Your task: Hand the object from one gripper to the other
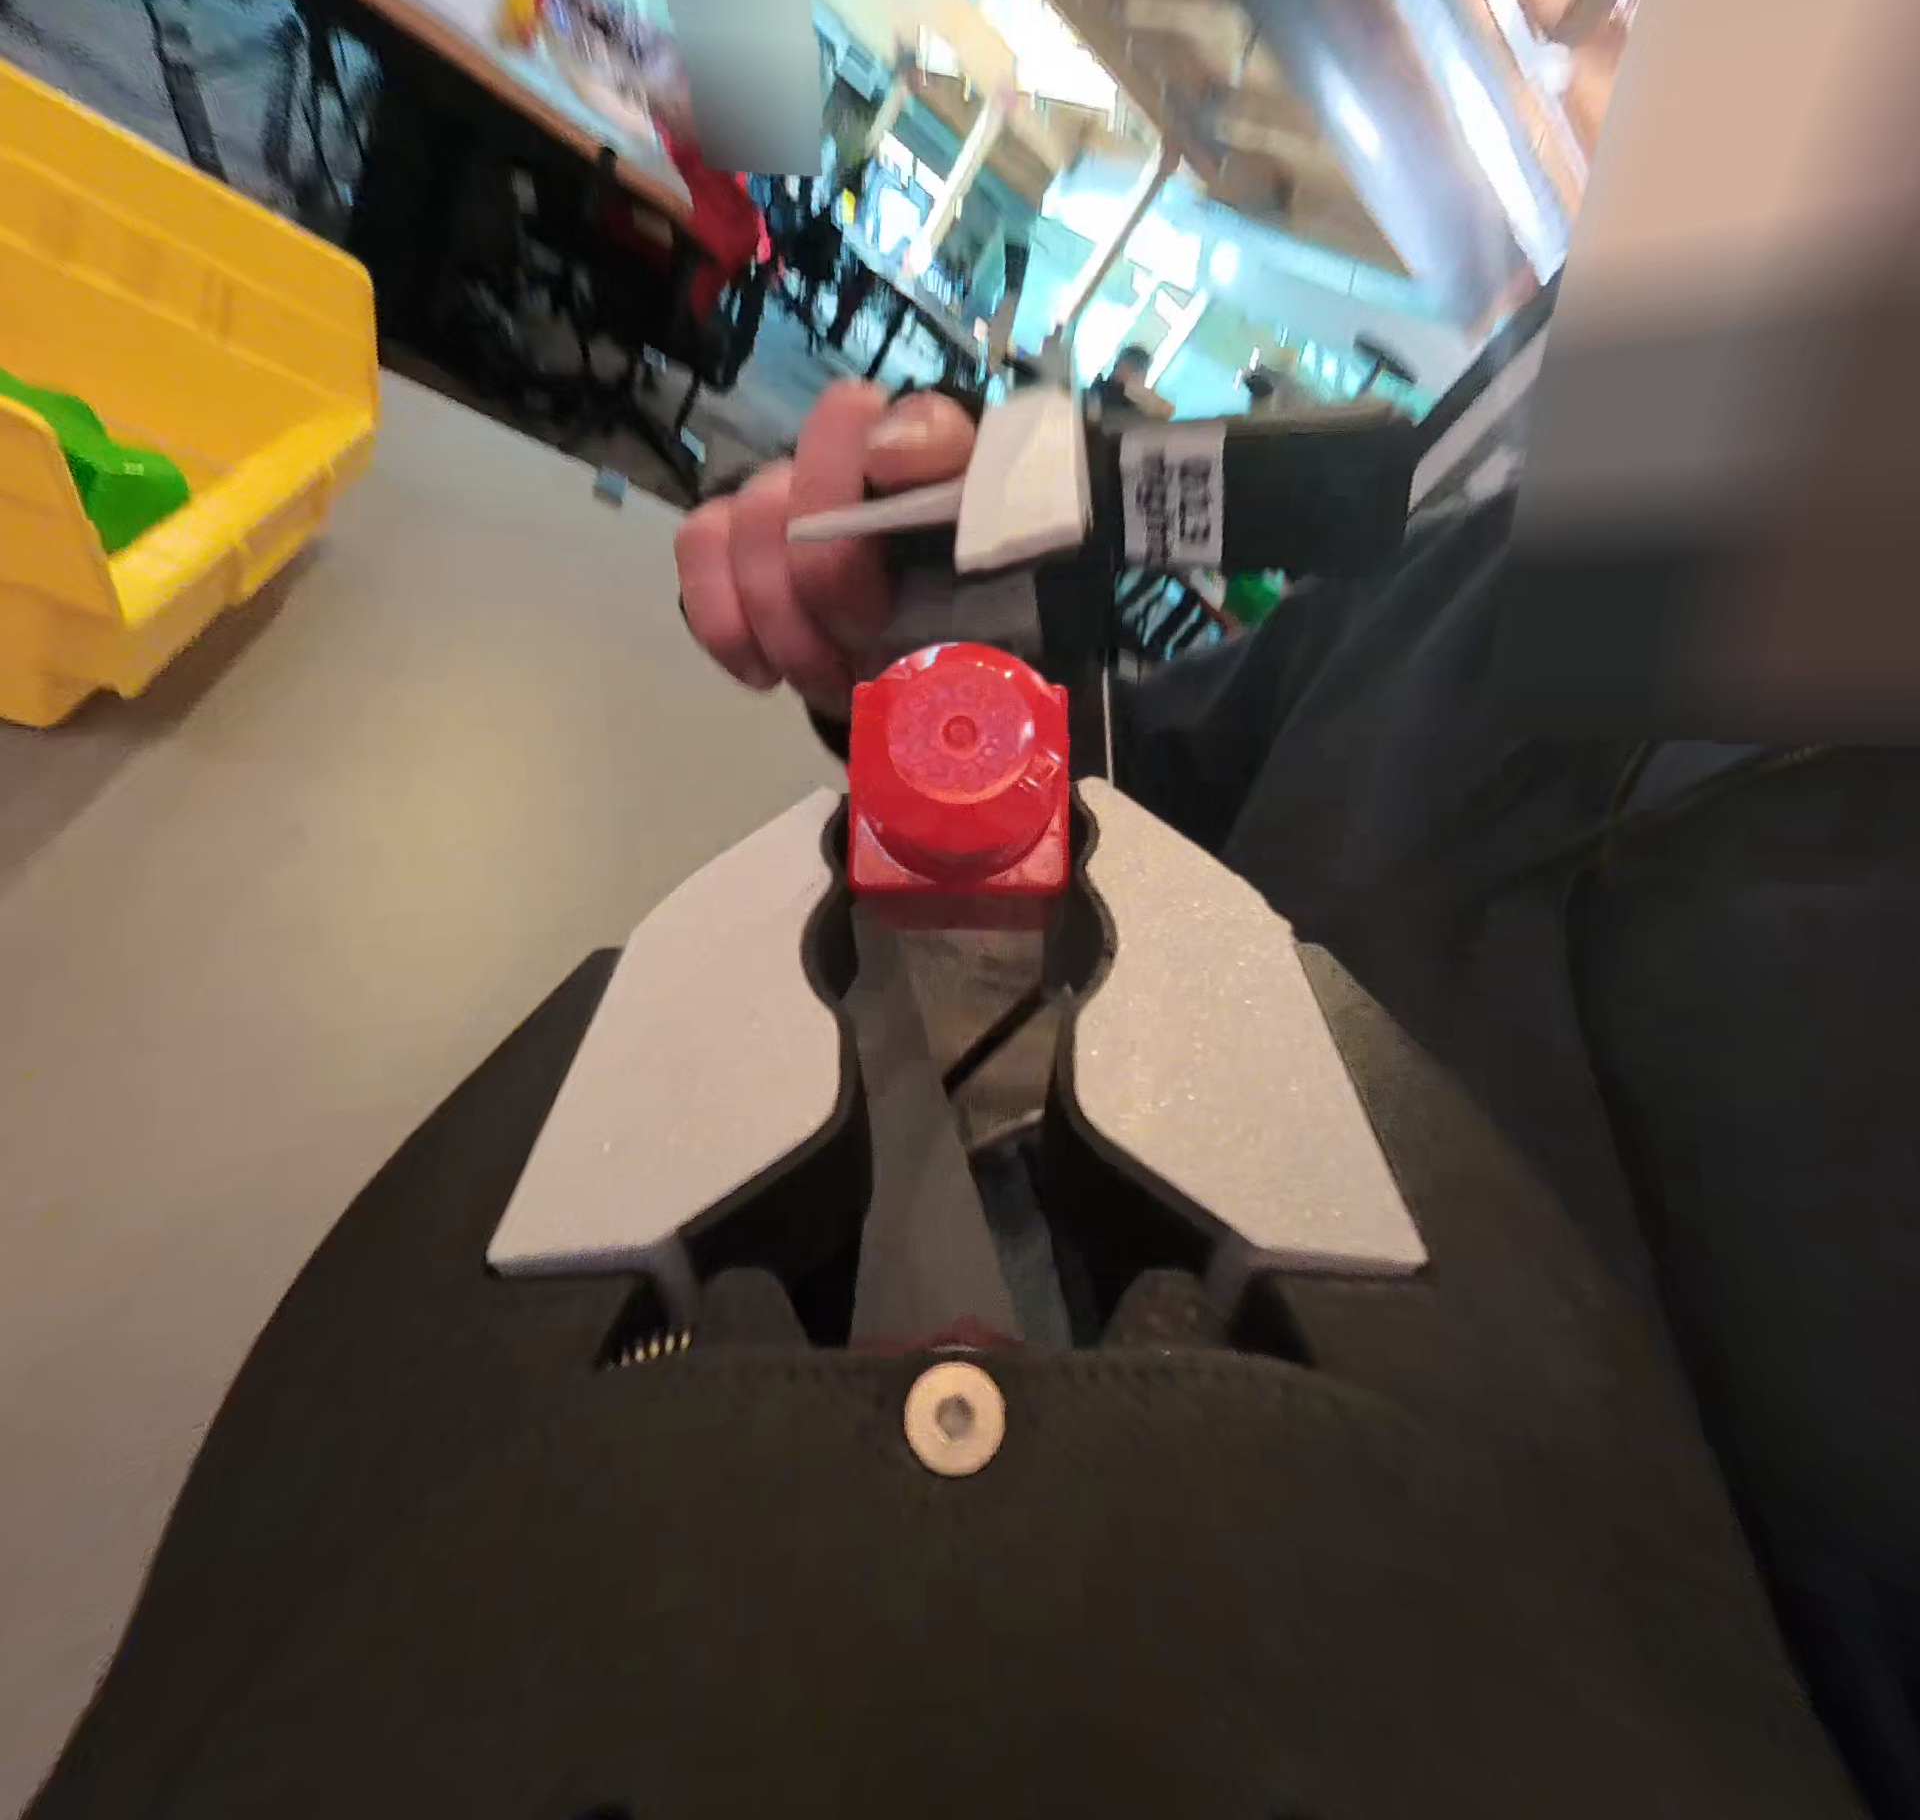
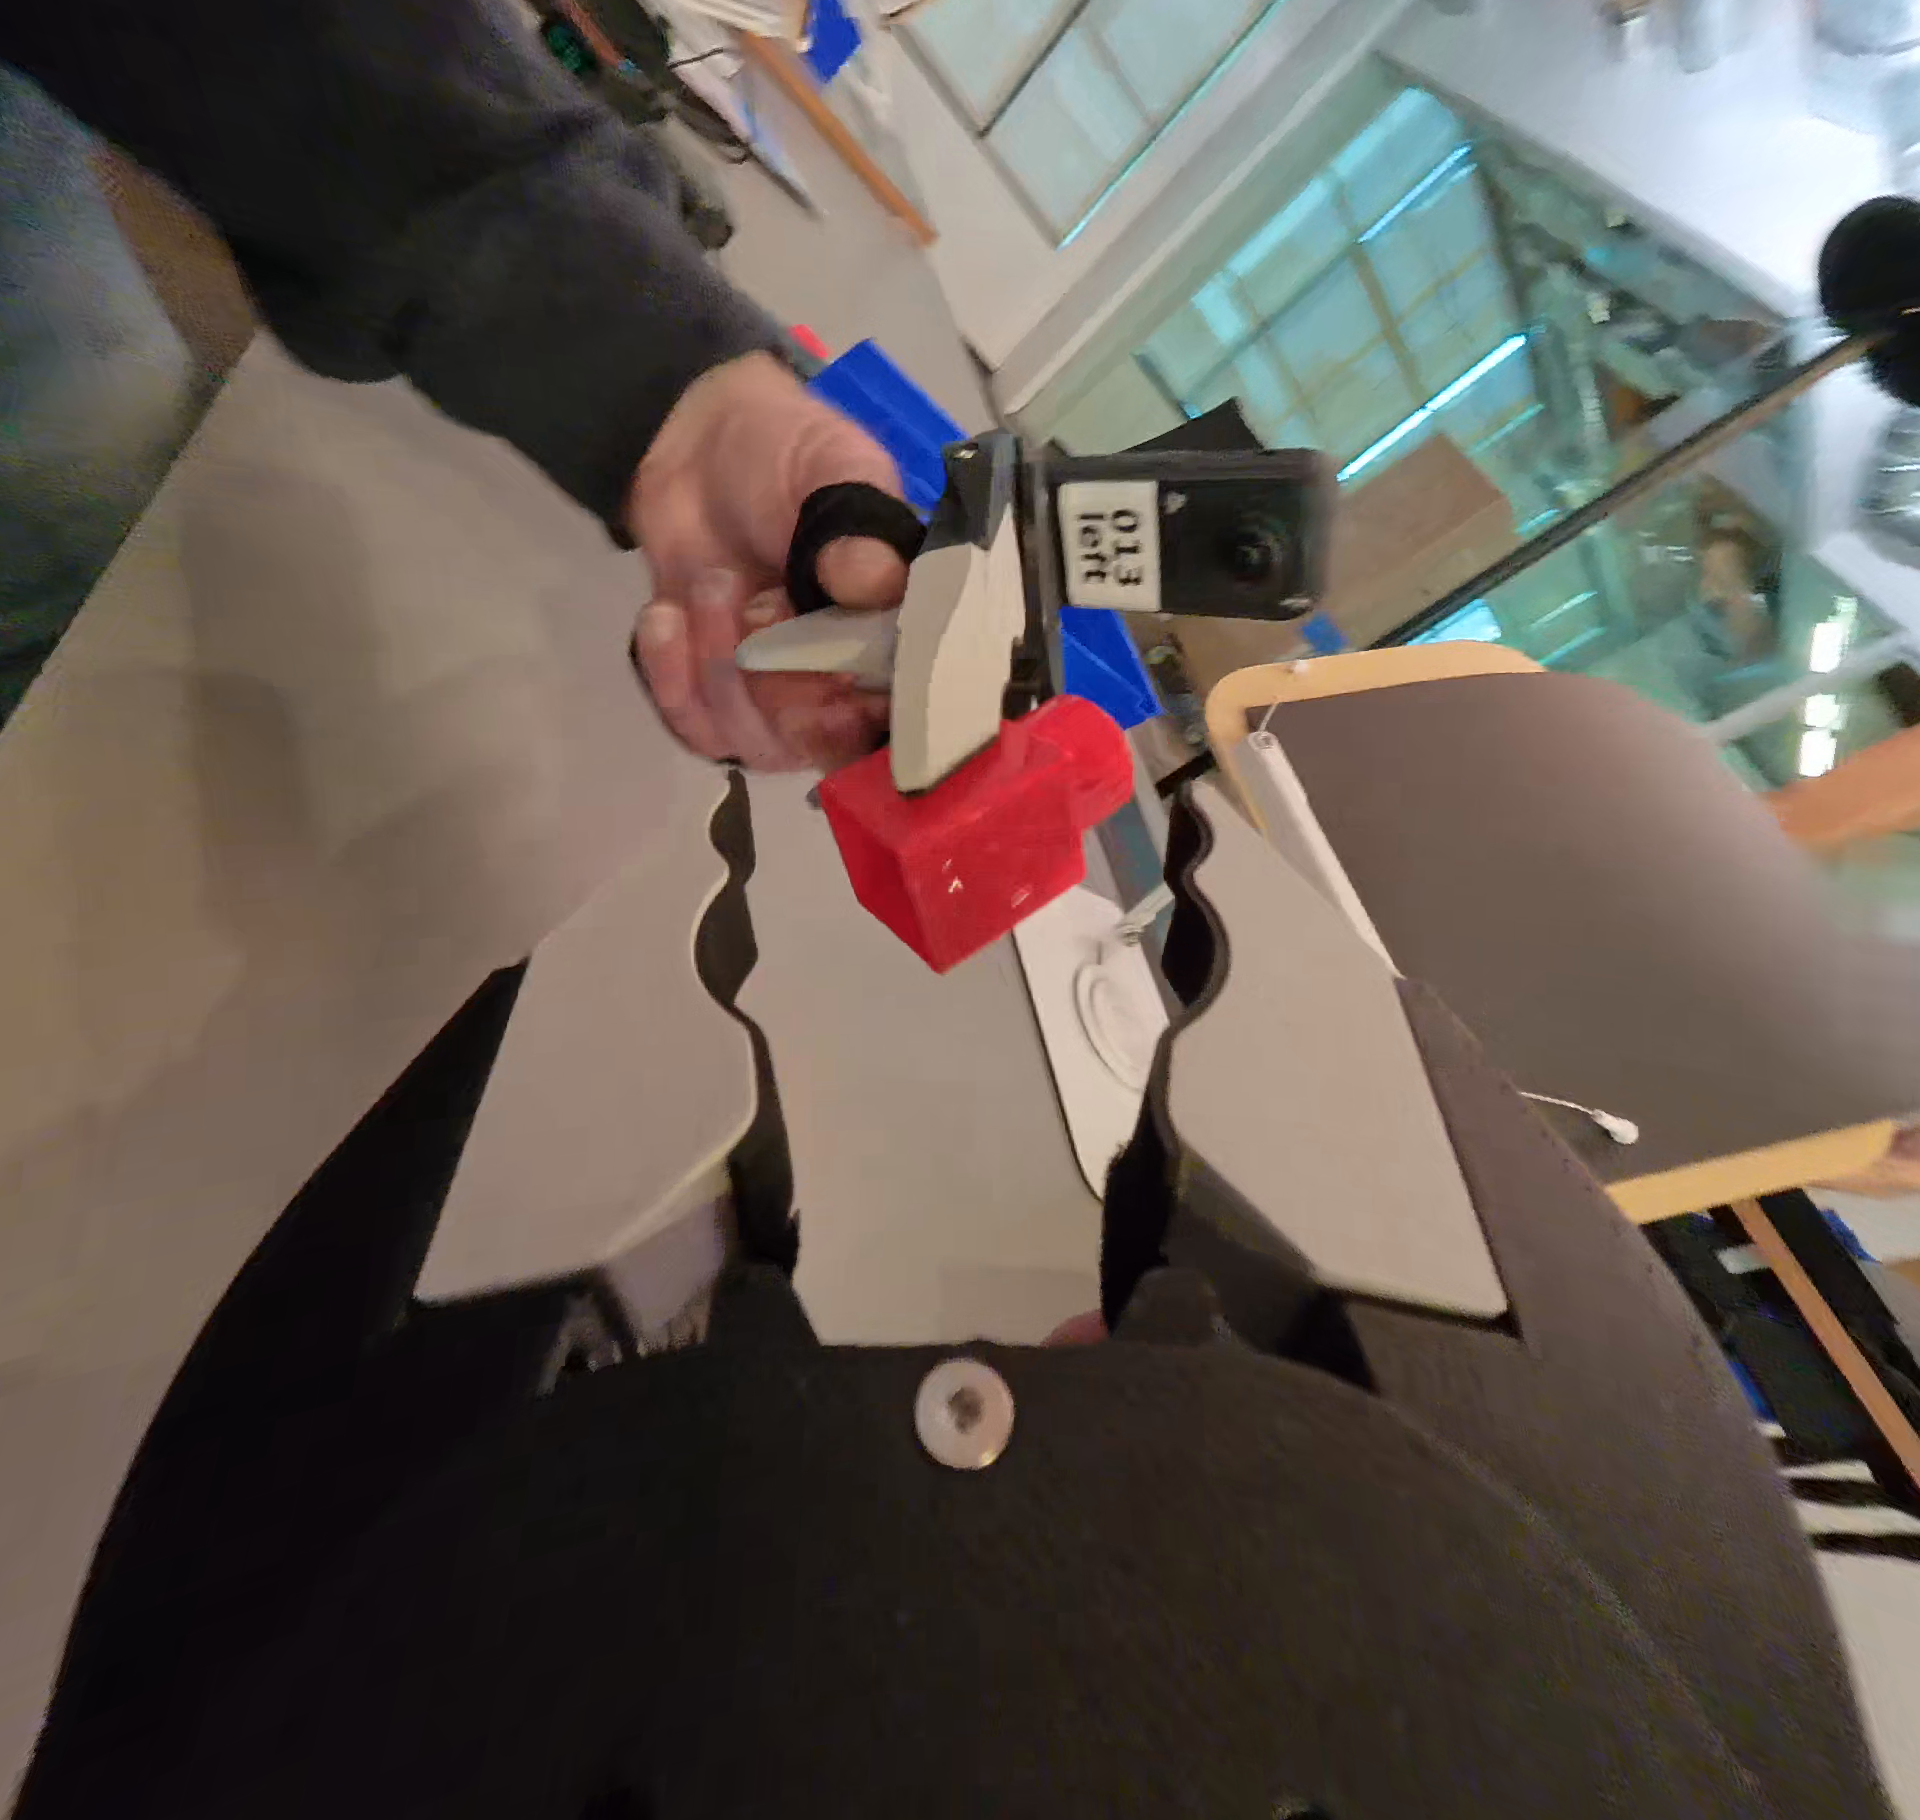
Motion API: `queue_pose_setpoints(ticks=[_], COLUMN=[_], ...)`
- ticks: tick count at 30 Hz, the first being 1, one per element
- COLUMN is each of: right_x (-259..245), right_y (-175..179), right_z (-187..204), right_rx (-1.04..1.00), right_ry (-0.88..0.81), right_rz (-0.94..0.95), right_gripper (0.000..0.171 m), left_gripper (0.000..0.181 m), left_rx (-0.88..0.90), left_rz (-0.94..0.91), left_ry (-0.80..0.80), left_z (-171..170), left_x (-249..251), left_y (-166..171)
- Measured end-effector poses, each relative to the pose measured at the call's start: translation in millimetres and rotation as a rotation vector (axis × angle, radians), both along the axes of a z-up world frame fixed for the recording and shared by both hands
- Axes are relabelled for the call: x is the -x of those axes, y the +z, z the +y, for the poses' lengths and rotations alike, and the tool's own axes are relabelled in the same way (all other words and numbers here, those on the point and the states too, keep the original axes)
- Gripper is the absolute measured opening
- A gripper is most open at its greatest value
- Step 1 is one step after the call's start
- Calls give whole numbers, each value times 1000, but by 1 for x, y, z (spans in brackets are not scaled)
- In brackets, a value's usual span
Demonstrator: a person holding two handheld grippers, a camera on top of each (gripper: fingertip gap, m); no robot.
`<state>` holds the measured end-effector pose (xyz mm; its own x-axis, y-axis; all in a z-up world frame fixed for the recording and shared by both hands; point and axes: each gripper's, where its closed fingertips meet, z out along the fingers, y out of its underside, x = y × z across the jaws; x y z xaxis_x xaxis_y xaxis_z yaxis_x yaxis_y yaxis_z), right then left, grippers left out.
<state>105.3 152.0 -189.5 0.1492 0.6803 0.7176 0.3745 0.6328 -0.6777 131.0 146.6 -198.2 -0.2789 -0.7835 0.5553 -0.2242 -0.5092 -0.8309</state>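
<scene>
Left gripper [image 1: 958,835] clamps red block [image 1: 957,794]; right gripper [image 2: 961,835] apparently wide apart.

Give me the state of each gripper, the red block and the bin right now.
Left gripper: shut on the red block.
Red block: held off the table, round stub pointing away from the left gripper.
Right gripper: open, nothing between its fingers.
Yellow bin: on the table, a green piece inside.
</scene>
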Motion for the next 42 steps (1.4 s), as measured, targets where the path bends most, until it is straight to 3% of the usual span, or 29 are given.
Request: queue_pose_setpoints(ticks=[6,9,12,18,21,26,32,35,42], right_x=[1,8,12,11,6,-7,-13,-12,-6], right_y=[-16,-27,-31,-26,-14,13,29,31,26], right_z=[-2,-4,-5,-1,11,34,39,36,30], right_rx=[0,7,25,36,48,-33,-149,-170,-149], right_ry=[85,107,126,91,13,-174,-353,-402,-436], right_rz=[-251,-330,-335,-278,-186,21,218,297,367], right_gripper=[86,77,66,65,65,65,65,65,65], left_gripper=[36,36,36,36,37,60,69,61,38], left_rx=[-46,-45,-60,-46,-40,38,147,200,195], left_rz=[183,225,258,240,185,37,-151,-286,-348], left_ry=[-172,-217,-263,-279,-207,-18,123,198,236], left_z=[-17,-20,-26,-27,-15,8,13,17,4], left_x=[6,6,6,5,3,3,-5,-7,-14], left_y=[-16,-19,-23,-22,-14,0,12,26,28])
